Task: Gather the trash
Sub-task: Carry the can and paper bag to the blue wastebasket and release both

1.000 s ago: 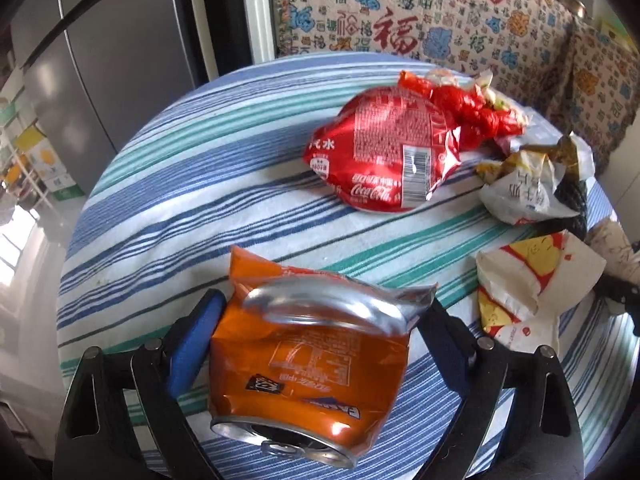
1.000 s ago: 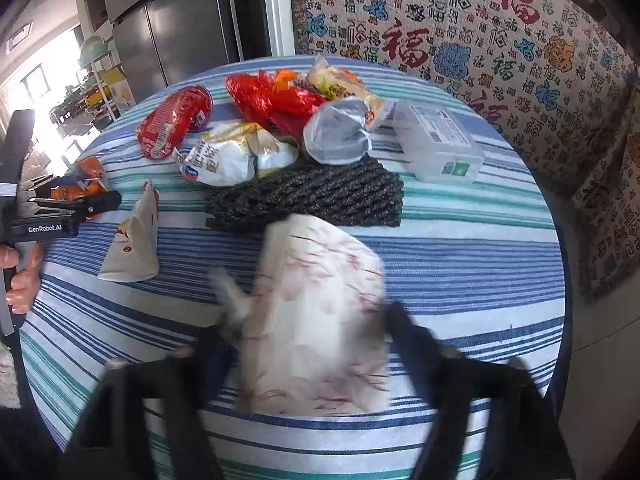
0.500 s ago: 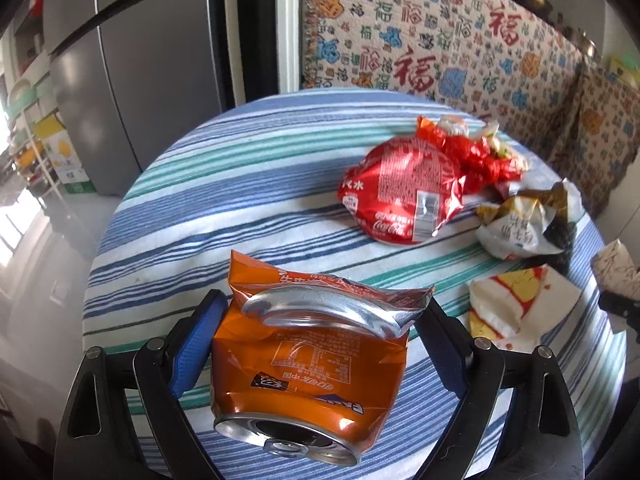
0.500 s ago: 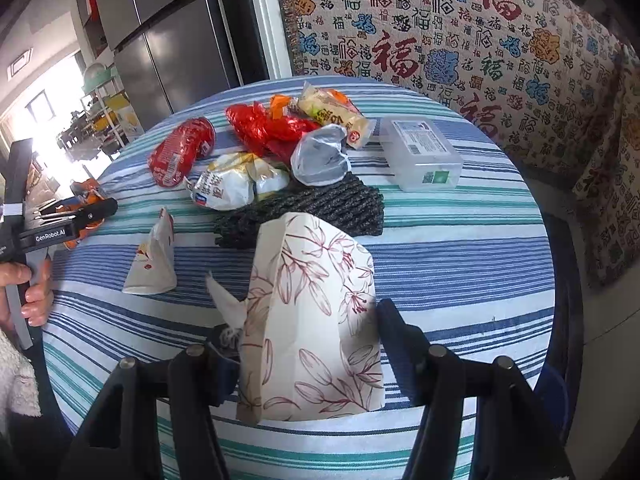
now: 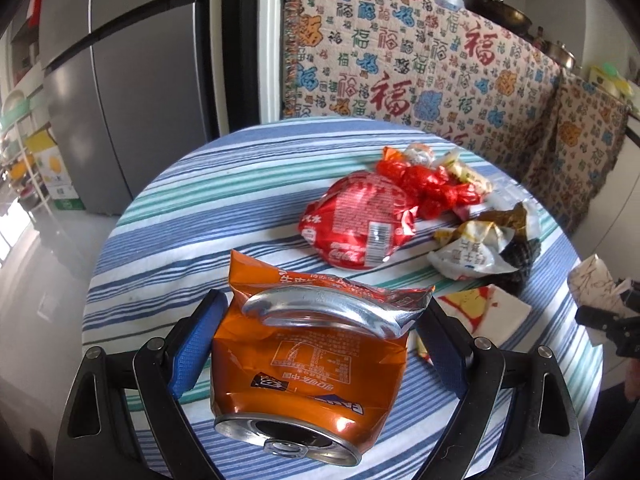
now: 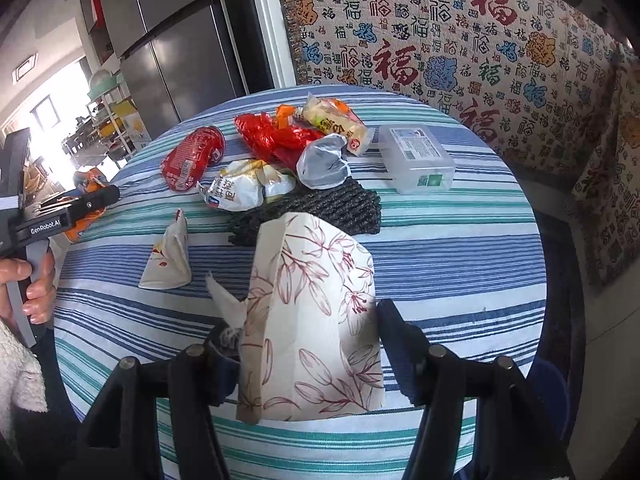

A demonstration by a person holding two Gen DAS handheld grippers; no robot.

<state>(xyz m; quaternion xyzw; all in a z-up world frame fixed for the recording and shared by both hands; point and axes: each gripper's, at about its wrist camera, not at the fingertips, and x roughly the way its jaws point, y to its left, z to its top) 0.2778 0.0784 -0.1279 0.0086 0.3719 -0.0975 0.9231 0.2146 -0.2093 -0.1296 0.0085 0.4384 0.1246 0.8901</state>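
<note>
My left gripper is shut on a crushed orange can, held above the striped tablecloth; an orange wrapper sits pinched behind the can. My right gripper is shut on a white paper bag with a red floral print, also lifted off the table. More trash lies on the table: a red cola wrapper, a red plastic bag, a white snack packet and a white and red paper wrapper.
A dark knitted mat, a silver foil wrapper, a yellow snack packet and a clear plastic box lie at the table's far side. A grey fridge and a patterned blanket stand behind. A hand holds the left gripper.
Both grippers have risen with their loads and tilted up; the table looks smaller and more of the room shows. The grips are unchanged.
</note>
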